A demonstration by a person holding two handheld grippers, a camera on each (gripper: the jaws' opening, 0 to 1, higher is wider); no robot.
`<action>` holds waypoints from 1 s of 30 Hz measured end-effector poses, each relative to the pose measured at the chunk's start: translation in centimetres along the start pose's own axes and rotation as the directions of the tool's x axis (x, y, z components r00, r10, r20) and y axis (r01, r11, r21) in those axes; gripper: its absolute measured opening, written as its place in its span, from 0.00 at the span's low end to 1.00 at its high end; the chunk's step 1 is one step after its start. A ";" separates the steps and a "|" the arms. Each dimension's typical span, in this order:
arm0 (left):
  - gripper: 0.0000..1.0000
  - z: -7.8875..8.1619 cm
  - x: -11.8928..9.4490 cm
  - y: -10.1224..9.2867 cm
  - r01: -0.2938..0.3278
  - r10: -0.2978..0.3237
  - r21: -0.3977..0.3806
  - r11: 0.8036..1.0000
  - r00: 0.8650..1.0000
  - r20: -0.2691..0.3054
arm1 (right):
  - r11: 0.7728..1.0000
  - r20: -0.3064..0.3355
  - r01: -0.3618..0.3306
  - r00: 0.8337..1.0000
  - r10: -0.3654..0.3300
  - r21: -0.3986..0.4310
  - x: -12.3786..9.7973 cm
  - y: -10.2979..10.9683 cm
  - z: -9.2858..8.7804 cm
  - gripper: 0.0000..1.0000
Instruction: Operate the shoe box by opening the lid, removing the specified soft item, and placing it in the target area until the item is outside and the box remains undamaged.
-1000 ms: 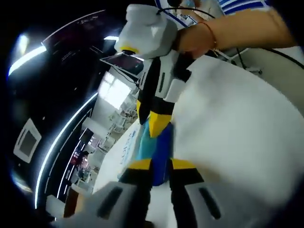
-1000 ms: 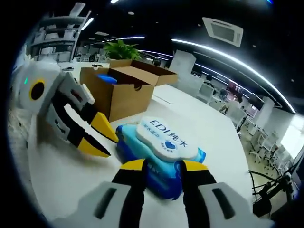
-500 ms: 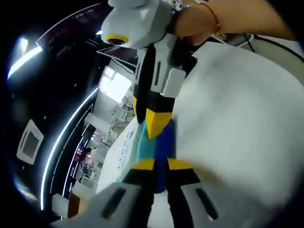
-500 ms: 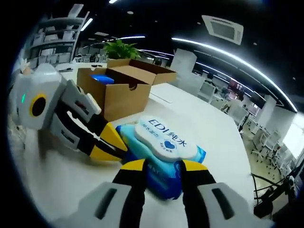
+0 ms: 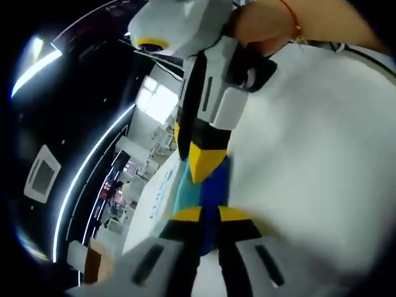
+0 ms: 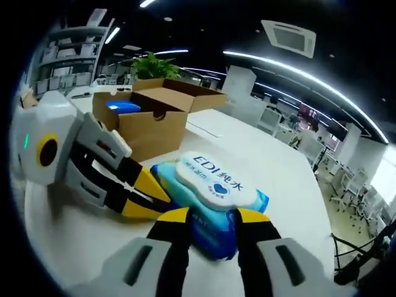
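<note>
Gripping: my right gripper (image 6: 209,218) pinches the near end of the wipes pack (image 6: 213,192), its yellow-tipped jaws pressed onto the blue wrapper on either side.
Left gripper: seen in the right gripper view (image 6: 145,198), it reaches in from the left, yellow tips against the pack's left edge; in its own view (image 5: 209,218) the jaws stand close about the blue pack (image 5: 207,195), pinching it.
Pack: blue soft packet with a white lid printed "EDI", lying flat on the white table (image 6: 93,241), out of the box.
Box: brown cardboard box (image 6: 145,120) stands open toward the table's far left part, near the pack but apart from it, lid flap folded back; a blue item (image 6: 122,106) sits inside.
Plant: green leaves (image 6: 151,65) rise behind the box.
Hand: in the left gripper view my hand (image 5: 266,21), with a red string at the wrist, holds the right gripper's body.
</note>
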State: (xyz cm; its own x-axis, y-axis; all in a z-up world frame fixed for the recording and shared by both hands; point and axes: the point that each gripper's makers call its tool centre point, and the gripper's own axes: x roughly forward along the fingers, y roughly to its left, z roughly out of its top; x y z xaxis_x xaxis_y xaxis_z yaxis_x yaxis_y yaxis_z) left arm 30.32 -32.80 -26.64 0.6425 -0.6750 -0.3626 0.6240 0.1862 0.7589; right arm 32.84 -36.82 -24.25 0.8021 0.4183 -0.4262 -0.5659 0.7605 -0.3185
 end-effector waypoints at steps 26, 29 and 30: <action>0.07 -1.5 0.5 1.0 -0.094 0.095 0.016 0.995 0.995 -0.028 | 1.000 -0.007 -0.030 1.000 0.030 -0.005 2.3 -1.0 0.5 0.28; 0.07 -1.5 0.4 1.1 -0.097 0.097 0.015 0.995 0.995 -0.028 | 0.999 -0.011 -0.036 0.999 0.036 -0.006 2.5 -1.0 0.6 0.28; 0.07 -1.5 0.4 1.1 -0.099 0.099 0.016 0.995 0.995 -0.027 | 0.999 -0.013 -0.039 0.999 0.039 -0.004 2.6 -1.1 0.6 0.27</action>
State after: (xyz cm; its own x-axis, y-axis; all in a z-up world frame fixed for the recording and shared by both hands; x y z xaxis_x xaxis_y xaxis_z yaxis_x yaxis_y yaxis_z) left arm 31.96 -31.79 -26.76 0.7130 -0.6337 -0.3001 0.5504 0.2408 0.7994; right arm 35.59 -36.27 -24.51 0.7772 0.4410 -0.4489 -0.5972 0.7417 -0.3053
